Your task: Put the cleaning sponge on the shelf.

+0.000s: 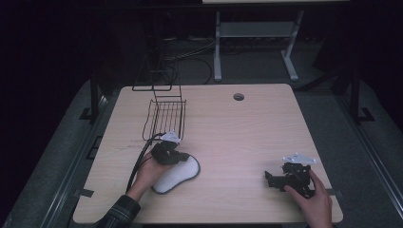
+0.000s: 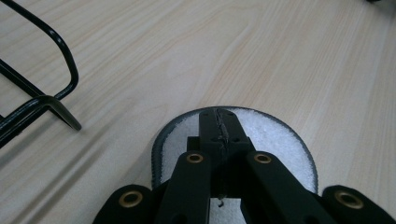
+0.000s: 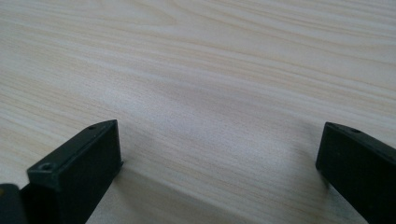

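Left gripper, jaws pinched together on a white fleecy insole with a dark bound edge, lying flat near the front-left part of the pale wood-grain table. A black wire basket stands just behind it toward the back-left edge, nothing between them. Right gripper, jaws spread wide and holding nothing, rests near the front-right corner, well apart from the insole.

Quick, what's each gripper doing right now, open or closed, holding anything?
Left gripper: jaws shut, over the white insole; whether it grips it cannot be told.
Right gripper: open, holding nothing, above the bare table.
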`<state>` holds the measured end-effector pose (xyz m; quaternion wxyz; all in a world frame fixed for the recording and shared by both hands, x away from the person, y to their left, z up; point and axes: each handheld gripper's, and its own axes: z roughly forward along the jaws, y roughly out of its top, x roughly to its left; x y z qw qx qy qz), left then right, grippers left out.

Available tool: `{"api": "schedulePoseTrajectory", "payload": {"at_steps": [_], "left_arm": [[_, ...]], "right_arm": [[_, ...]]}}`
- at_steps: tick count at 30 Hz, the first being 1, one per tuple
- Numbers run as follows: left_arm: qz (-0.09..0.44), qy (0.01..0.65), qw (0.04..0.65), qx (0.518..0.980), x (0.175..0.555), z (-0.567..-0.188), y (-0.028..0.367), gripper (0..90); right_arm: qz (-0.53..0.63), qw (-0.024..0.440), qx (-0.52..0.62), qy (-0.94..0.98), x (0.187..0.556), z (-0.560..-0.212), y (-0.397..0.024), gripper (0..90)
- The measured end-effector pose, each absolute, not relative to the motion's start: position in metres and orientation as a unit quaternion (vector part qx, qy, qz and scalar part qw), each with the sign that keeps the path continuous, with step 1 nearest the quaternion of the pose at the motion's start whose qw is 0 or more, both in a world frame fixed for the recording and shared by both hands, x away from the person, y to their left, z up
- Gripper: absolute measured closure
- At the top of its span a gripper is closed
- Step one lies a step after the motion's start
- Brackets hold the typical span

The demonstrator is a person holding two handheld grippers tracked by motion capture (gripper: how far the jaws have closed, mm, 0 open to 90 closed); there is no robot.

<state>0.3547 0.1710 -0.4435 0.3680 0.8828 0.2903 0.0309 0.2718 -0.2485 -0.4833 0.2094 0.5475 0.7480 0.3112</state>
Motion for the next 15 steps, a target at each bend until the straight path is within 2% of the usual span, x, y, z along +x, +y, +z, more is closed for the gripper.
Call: {"api": "schedulePoseTrajectory", "payload": {"at_steps": [3,5,15], "left_arm": [[0.029,0.29,0.381,0.877,0.352,-0.438,0.175,89.4],[0.028,0.292,0.39,0.873,0.35,-0.436,0.179,84.4],[0.031,0.307,0.405,0.861,0.337,-0.425,0.204,51.3]], "right_arm": [[0.311,0.209,0.547,0.748,0.272,-0.483,-0.249,0.0],[0.311,0.21,0.547,0.748,0.272,-0.483,-0.249,0.0],[0.311,0.21,0.547,0.748,0.272,-0.483,-0.249,0.0]]}}
